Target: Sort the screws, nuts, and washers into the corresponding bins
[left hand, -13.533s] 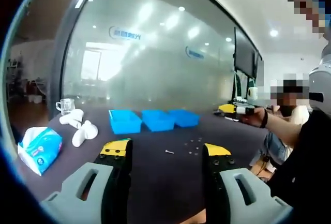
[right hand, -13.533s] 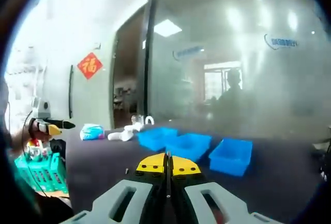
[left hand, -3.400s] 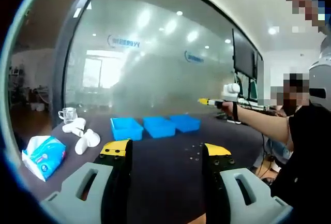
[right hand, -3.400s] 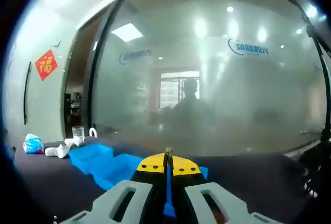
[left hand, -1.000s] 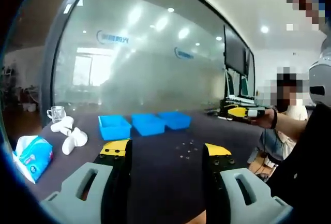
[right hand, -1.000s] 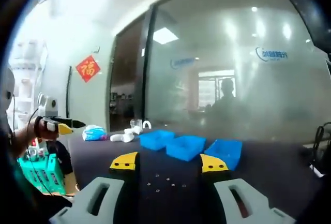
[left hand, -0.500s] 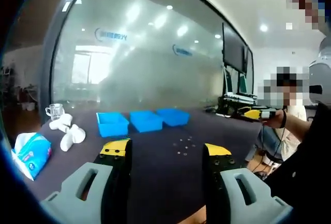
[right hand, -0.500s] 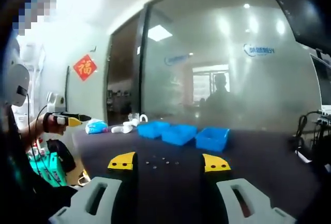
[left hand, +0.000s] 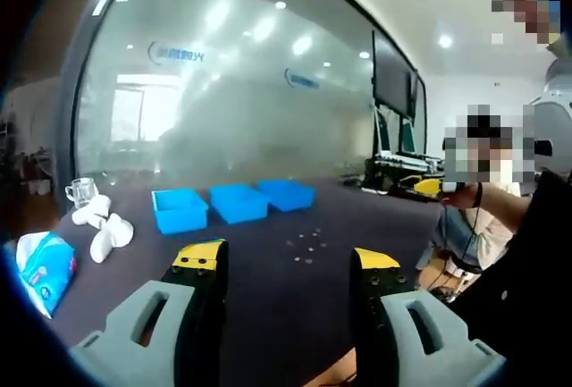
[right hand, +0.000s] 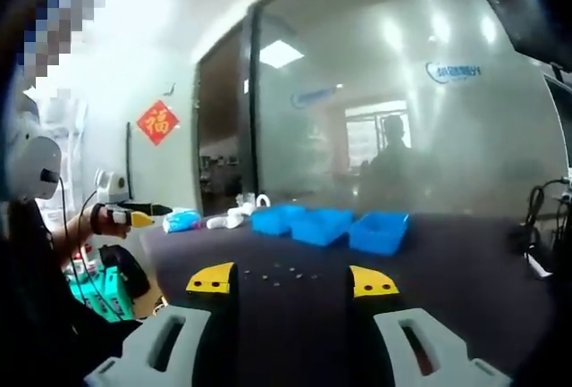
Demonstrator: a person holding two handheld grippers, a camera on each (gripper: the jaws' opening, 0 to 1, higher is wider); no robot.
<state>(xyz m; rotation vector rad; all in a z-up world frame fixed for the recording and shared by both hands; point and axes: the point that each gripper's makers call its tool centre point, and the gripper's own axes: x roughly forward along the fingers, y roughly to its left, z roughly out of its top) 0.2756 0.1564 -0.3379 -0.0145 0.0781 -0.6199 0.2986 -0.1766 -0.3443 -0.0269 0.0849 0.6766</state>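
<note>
Three blue bins (left hand: 238,202) stand in a row on the dark table (left hand: 268,298). Several small loose metal pieces (left hand: 308,245) lie scattered in front of them. My left gripper (left hand: 287,257) is open above the table's near edge, with nothing between its yellow-tipped fingers. In the right gripper view the bins (right hand: 323,224) sit beyond the same scattered pieces (right hand: 277,273), and my right gripper (right hand: 292,280) is open and empty. Each gripper is held well back from the pieces. The right gripper (left hand: 431,188) enters the left gripper view at the right, held in a hand; the left gripper (right hand: 134,218) enters the right gripper view likewise.
A tissue pack (left hand: 40,262), white objects (left hand: 103,226) and a glass cup (left hand: 80,192) lie on the table's left part. A frosted glass wall (left hand: 223,110) stands behind the table. A seated person (left hand: 487,217) is at the right. A green crate (right hand: 94,293) sits beside the table.
My right gripper, shut on a small piece above the bins 3.4 s ago, now stands open and drawn back. A screw lying near the pieces 13.5 s ago is gone. Both views have panned slightly.
</note>
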